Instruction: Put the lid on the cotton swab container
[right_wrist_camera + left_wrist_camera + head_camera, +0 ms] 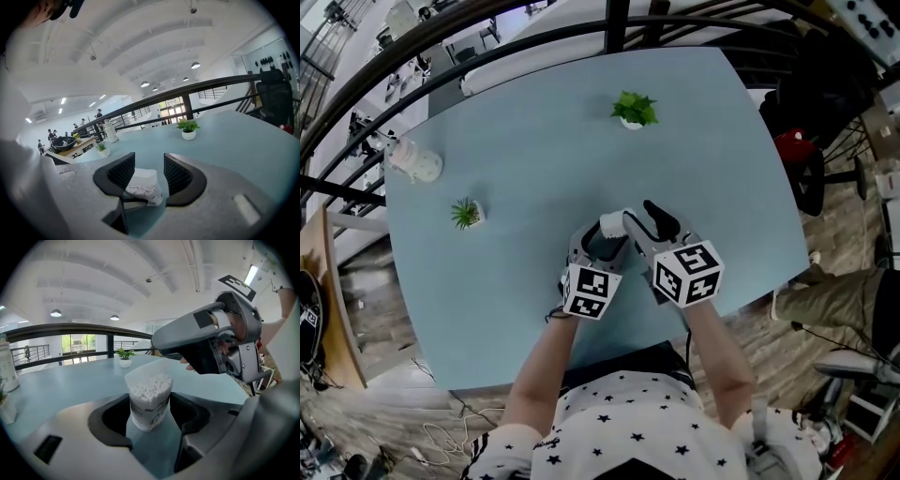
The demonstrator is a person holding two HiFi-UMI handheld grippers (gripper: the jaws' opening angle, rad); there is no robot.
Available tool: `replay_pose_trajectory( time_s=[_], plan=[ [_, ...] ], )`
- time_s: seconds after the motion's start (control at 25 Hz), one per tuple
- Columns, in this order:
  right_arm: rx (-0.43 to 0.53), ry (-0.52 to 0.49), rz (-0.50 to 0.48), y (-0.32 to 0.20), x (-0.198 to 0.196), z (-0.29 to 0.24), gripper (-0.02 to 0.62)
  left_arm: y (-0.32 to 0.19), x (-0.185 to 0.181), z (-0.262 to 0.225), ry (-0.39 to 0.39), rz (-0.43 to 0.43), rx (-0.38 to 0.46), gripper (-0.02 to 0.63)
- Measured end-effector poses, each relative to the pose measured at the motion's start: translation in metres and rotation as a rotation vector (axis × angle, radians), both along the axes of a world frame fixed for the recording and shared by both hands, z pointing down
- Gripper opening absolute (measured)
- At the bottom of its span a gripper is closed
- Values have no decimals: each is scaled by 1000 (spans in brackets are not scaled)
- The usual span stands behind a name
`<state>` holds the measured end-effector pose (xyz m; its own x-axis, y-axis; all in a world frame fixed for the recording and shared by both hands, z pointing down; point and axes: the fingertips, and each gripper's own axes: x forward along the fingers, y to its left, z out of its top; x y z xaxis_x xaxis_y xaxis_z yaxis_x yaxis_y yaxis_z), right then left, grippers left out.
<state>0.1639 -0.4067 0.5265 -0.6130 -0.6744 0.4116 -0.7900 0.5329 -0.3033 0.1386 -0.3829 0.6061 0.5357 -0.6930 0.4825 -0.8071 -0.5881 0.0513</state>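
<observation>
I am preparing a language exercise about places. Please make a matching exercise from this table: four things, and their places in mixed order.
Things:
1 cotton swab container
2 white bottle
3 bigger plant
4 smaller plant

Places:
a far side of the table, near the middle
b between the left claw's jaws
c far left corner
d left part, nearer than the bottle

Pairs: 1-b; 2-c; 3-a; 4-d

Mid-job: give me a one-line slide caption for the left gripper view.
The left gripper clasps the cotton swab container, translucent lid over its swabs, while the right gripper hovers close above.
</observation>
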Motion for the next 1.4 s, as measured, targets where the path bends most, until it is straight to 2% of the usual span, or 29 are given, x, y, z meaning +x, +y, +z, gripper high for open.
replay_pose_trajectory(
  time_s=[1.4],
  plan=[
    [-76,60,-30,13,-5,33,176,1,-2,3,-8,1,-5,256]
  ],
)
